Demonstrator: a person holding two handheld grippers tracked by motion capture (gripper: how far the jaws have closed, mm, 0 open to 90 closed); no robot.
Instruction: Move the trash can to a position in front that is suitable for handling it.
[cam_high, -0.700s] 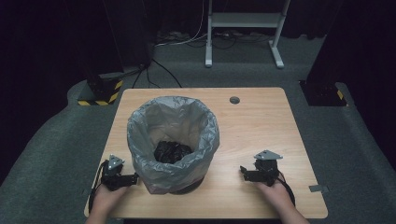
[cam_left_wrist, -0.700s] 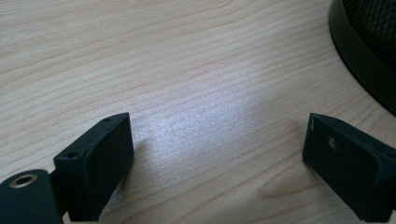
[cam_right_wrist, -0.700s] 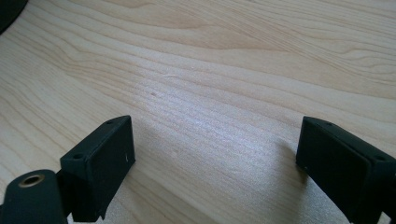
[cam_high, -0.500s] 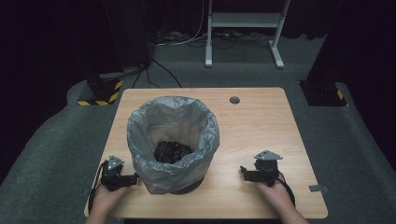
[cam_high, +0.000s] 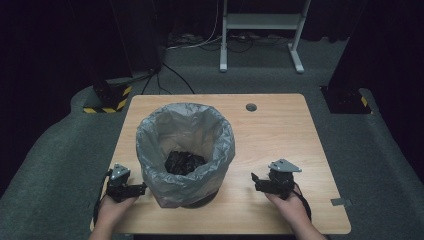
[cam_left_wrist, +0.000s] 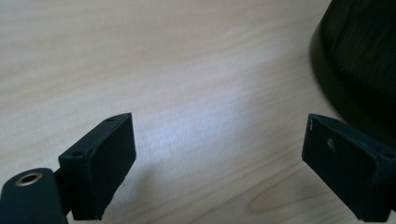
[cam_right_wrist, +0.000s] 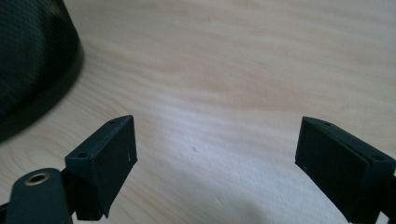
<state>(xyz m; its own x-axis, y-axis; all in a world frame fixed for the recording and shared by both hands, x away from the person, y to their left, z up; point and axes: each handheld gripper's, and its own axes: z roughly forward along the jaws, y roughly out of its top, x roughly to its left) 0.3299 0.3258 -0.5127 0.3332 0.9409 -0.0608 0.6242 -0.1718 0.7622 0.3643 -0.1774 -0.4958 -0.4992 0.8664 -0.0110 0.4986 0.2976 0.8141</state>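
Nothing has moved since the earlier pictures: both hands and the bin sit just where they were. On the left, the left hand-held gripper (cam_high: 131, 189) rests low on the desk (cam_high: 280, 130), just beside the bin's left side, with its jaws wide open and nothing between them. In the left gripper view only bare wood lies between the jaws, and the bin's dark base curves in at the top right. In the middle stands the bin (cam_high: 185, 197), a round dark basket near the front edge of the desk. A grey bag (cam_high: 186, 150) lines it and folds over the rim all the way round. Something dark and crumpled (cam_high: 184, 162) lies at the bottom; I cannot tell what it is. The bag looks thin, soft and a bit slippery, so it will bunch up, stretch or slide if it is pulled hard. I think it is very light. The best place to grab looks like the folded edge at the rim, one side for each hand. On the right, the right hand-held gripper (cam_high: 262, 181) sits on the desk a little way from the bin, jaws open too and holding nothing.
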